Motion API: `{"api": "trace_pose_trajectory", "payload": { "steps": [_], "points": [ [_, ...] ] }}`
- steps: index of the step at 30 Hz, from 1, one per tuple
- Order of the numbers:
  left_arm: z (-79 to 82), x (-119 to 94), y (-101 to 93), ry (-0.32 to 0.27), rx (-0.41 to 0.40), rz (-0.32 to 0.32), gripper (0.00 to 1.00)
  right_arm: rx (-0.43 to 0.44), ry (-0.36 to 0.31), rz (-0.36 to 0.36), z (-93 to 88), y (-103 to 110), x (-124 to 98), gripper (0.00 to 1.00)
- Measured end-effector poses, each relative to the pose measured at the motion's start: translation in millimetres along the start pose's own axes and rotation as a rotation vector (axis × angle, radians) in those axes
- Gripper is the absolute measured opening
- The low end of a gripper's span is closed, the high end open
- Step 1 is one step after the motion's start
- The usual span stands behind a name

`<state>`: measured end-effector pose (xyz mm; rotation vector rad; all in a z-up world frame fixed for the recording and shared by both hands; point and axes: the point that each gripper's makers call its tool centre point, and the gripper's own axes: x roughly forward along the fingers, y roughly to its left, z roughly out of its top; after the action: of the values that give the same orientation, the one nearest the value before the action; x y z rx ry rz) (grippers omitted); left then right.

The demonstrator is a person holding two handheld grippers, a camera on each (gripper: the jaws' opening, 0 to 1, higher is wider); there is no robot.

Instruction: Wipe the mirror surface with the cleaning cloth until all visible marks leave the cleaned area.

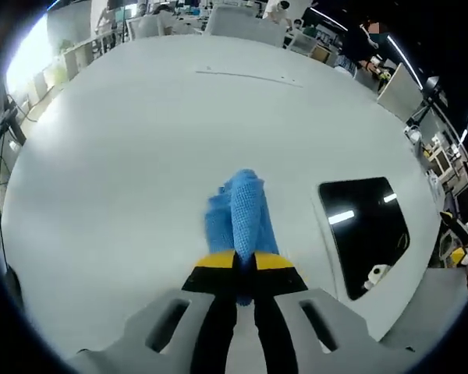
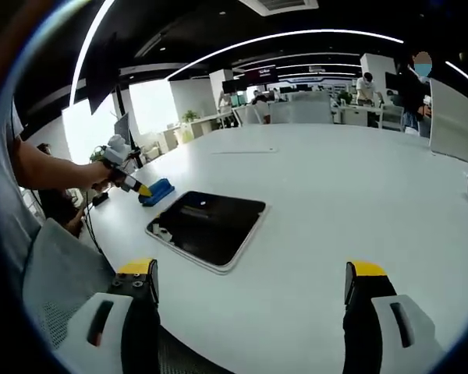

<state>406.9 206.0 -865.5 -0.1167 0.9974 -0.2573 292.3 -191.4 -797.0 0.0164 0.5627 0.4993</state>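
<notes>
Mirror (image 2: 208, 225) lies flat on the white table (image 2: 335, 179), a dark rounded-corner panel reflecting the ceiling lights, and in the left gripper view it sits off to the right of the jaws (image 1: 365, 232). The left gripper (image 1: 242, 273) has its yellow-tipped jaws pressed together on the cloth (image 1: 242, 214), a blue bundle sticking out ahead of the tips and held over or on bare tabletop just beside the mirror, not on the glass. From the right gripper view the same gripper (image 2: 140, 189) shows at the end of a person's arm, with the cloth (image 2: 157, 191) near the mirror's far-left corner; whether the cloth touches the table is hard to say from here. The right gripper (image 2: 249, 292) hangs with its jaws spread wide, gripping nothing, on the near side of the mirror. I would judge the wiping not yet begun: the cloth is in hand and the approach is under way. Any marks on the glass are too faint to make out. The next move calls for carrying the cloth sideways onto the mirror, pressing it flat, and stroking across the surface, perhaps with the free gripper steadying the frame so it doesn't slide.
</notes>
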Motion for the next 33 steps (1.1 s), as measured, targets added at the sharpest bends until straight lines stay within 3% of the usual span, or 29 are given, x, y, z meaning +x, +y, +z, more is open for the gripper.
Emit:
{"api": "trace_pose_trajectory", "payload": {
  "steps": [3, 4, 9, 15, 23, 33],
  "points": [
    [-10.6, 2.4, -8.5, 0.031, 0.031, -0.052, 0.09, -0.003, 0.000, 0.000, 0.0, -0.1, -0.2, 0.99],
    [-3.7, 2.0, -7.9, -0.015, 0.077, -0.045, 0.10, -0.007, 0.002, 0.000, -0.3, 0.0, -0.2, 0.99],
    [-5.9, 1.3, -7.9, 0.000, 0.120, -0.022, 0.10, -0.004, -0.004, 0.001, 1.0, 0.6, -0.7, 0.99],
    [-6.3, 3.1, -8.4, -0.023, 0.208, -0.010, 0.13, -0.006, -0.005, -0.001, 1.2, 0.4, -0.9, 0.99],
    [-8.5, 2.8, -21.2, -0.053, 0.224, -0.018, 0.29, -0.006, -0.007, 0.002, 1.5, 0.9, -0.6, 0.99],
    [-6.4, 6.7, -30.1, -0.095, 0.273, 0.007, 0.42, -0.002, -0.013, 0.003, 2.8, 1.6, -1.0, 0.99]
  ]
}}
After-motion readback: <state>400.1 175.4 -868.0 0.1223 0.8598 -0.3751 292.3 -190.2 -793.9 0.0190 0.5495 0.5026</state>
